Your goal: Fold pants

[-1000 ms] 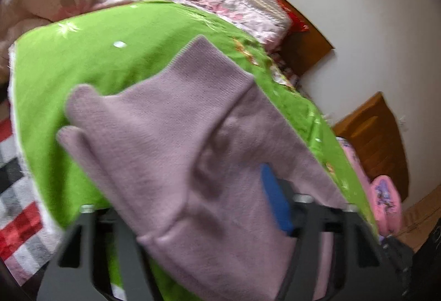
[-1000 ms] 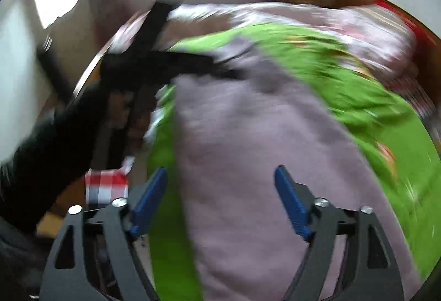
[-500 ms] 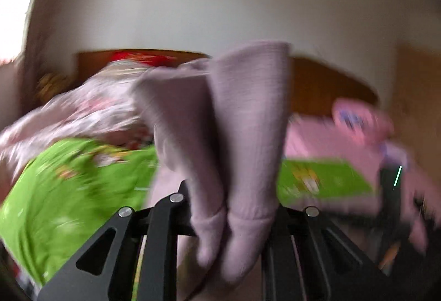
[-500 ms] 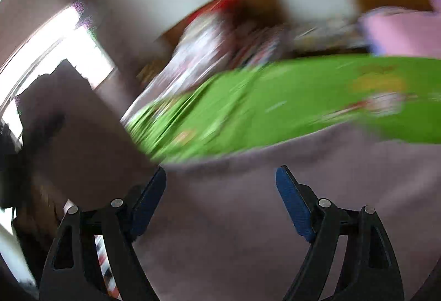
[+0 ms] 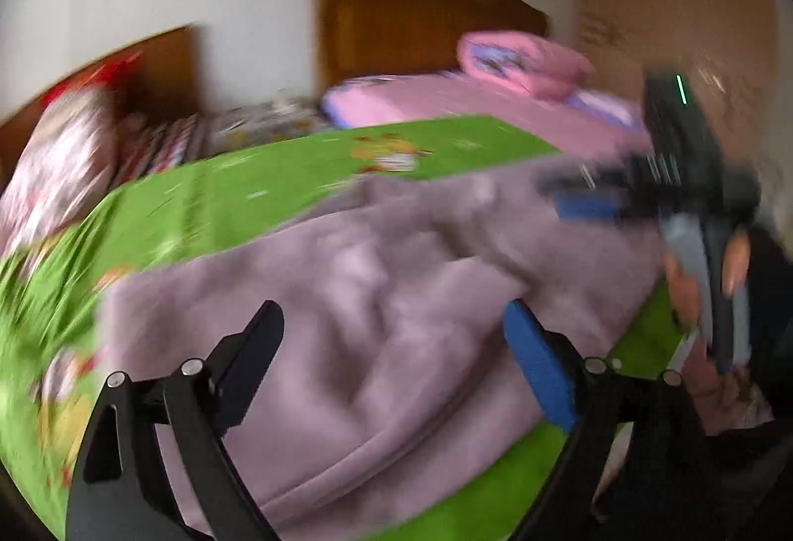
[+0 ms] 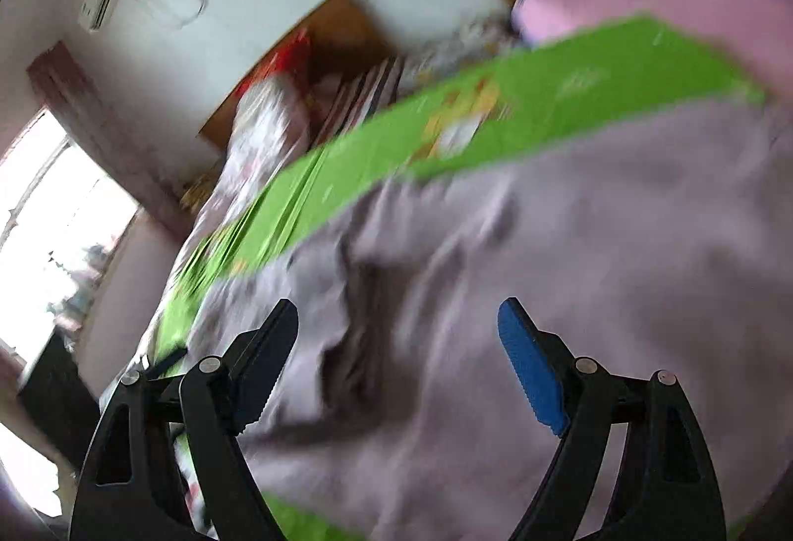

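Observation:
The mauve knit pants (image 5: pixel 396 293) lie rumpled on the green bedspread (image 5: pixel 223 204). Both views are motion-blurred. My left gripper (image 5: pixel 391 338) is open and empty just above the pants. My right gripper (image 6: pixel 396 338) is open and empty over the pants (image 6: pixel 570 268); it also shows in the left wrist view (image 5: pixel 659 194) at the right, held in a hand over the far end of the pants.
The green bedspread (image 6: pixel 520 110) covers a bed with floral bedding (image 5: pixel 59 154) at the left. A second bed with pink bedding (image 5: pixel 495 95) and a pink pillow (image 5: pixel 520 60) lies beyond. Wooden headboards (image 5: pixel 411 21) stand against the white wall. A window (image 6: pixel 44 219) is at left.
My left gripper let go of the pants and opened; the pants dropped flat on the bedspread. Both grippers swung quickly over the pants; the right one stayed open.

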